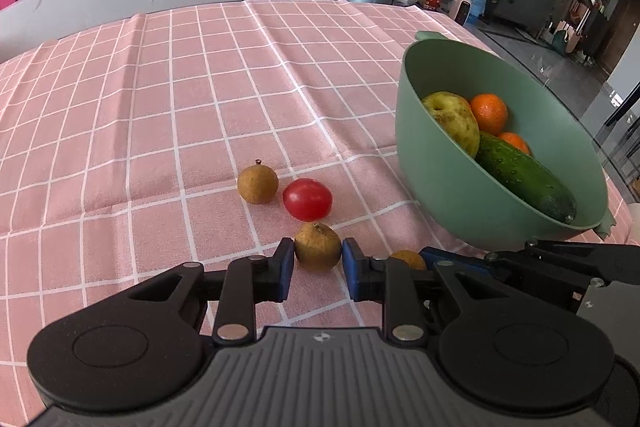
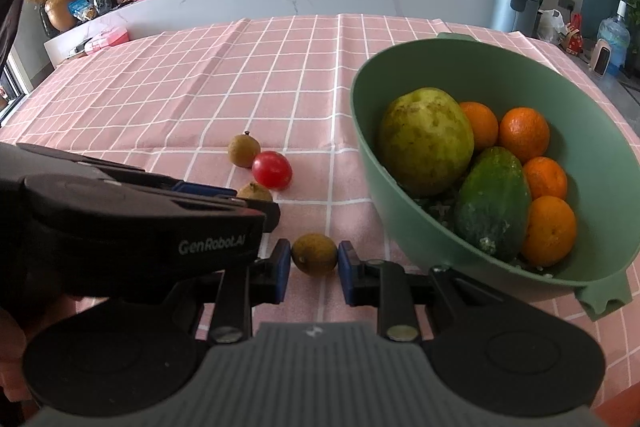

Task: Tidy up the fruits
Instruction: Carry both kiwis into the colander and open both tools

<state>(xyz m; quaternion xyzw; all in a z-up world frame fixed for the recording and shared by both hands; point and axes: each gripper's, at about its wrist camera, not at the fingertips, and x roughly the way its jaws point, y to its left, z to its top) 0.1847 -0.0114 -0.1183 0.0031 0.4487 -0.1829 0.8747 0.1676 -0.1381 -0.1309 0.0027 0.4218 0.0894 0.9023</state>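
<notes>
Both hand-held grippers, left [image 1: 318, 261] and right [image 2: 314, 259], bracket a longan each [image 1: 318, 246] [image 2: 314, 253] on the bench, pads touching. I'd squeeze gently, lift straight, then drop into the green bowl [image 2: 404, 211].

In the left wrist view, one longan [image 1: 408, 259] shows only its top behind the right tongs' arm. In the right wrist view, the left tongs hide most of another longan [image 2: 255, 191]. The bowl's [image 2: 600, 297] near wall hides the cucumber's [image 2: 494, 203] underside.
</notes>
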